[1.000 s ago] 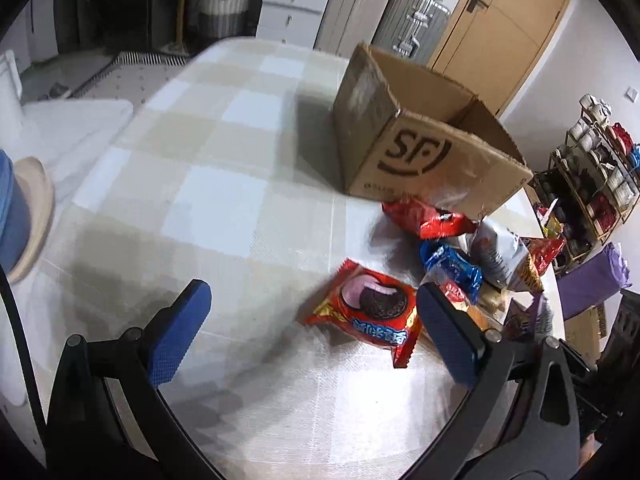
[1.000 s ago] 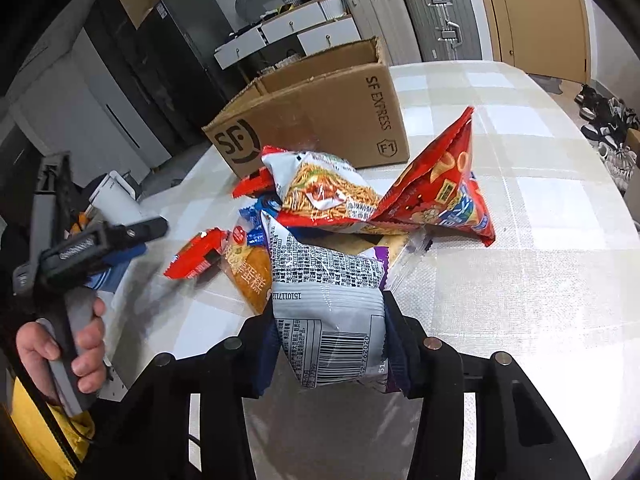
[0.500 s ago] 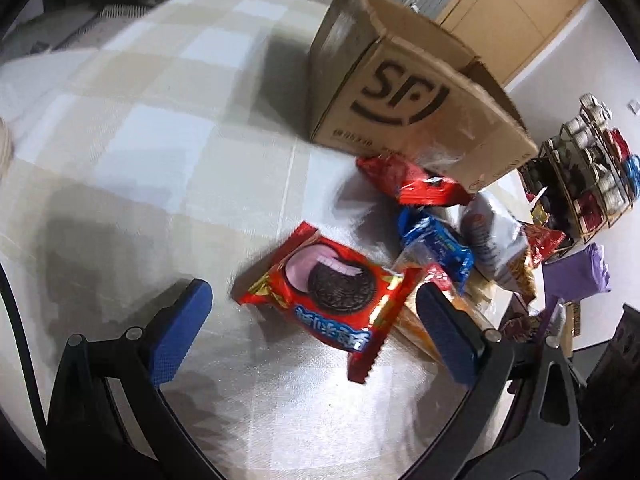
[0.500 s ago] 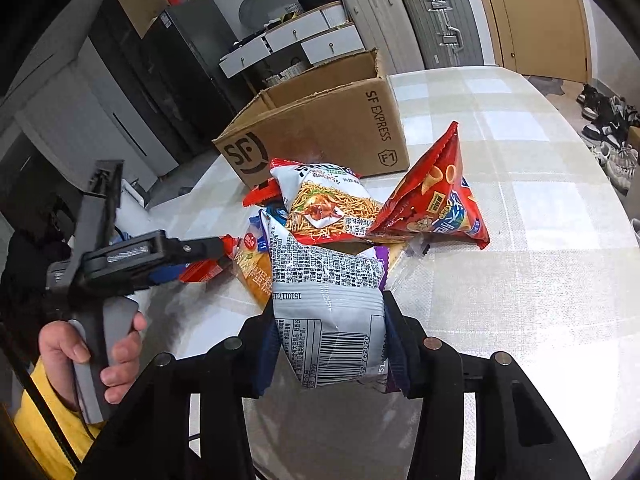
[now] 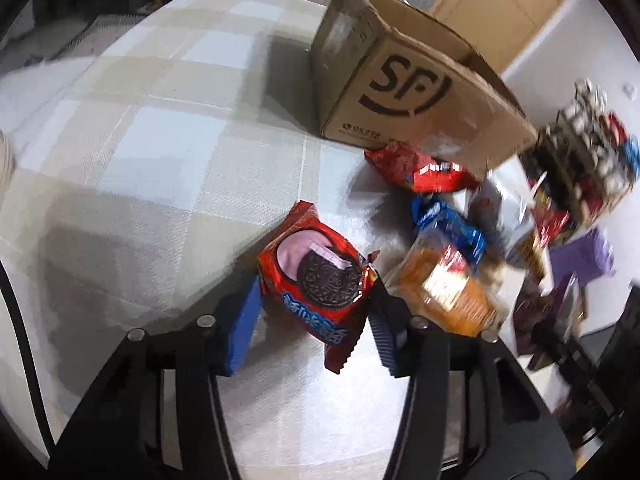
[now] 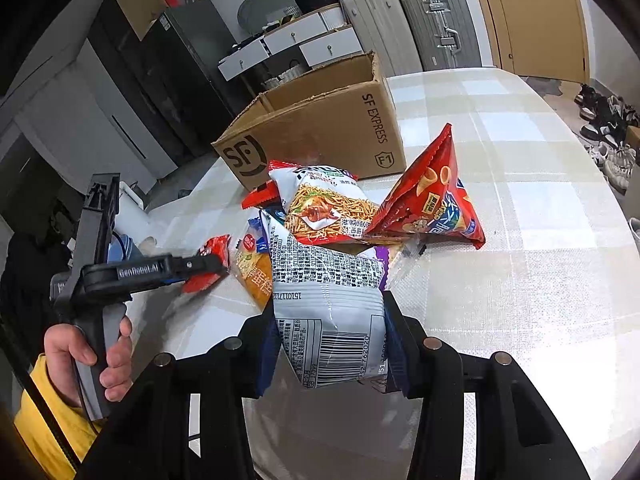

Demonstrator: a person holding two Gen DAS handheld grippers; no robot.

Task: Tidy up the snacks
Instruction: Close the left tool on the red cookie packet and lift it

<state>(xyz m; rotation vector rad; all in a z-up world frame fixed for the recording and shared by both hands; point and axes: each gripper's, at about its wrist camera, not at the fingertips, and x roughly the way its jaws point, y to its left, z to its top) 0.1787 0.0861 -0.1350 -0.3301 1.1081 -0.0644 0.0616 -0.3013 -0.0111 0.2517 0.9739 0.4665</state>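
Two packets in hand, both bound by the look of it for the open brown cardboard box (image 6: 320, 128) at the far side of the checked-cloth desk (image 6: 540, 264).

Left claw (image 5: 312, 312) closed on the red foil cookie packet with the dark sandwich-biscuit picture (image 5: 318, 276), blue pads (image 5: 242, 332) pressing its two side edges; packet at the near left fringe of the snack heap, whether clear of the cloth hard to tell. Right claw (image 6: 330, 354) clamped on the white-and-silver crinkly snack bag with a barcode (image 6: 332, 300), gripped at its near end, far end resting against the noodle-print bag (image 6: 324, 204).

Best handled one at a time: lift straight up before swinging toward the box, to avoid dragging the orange cake packet (image 5: 444, 284) or the red cone-snack bag (image 6: 430, 200) along. Keep the grip light, contents likely brittle. Release low inside the box, not over its rim.
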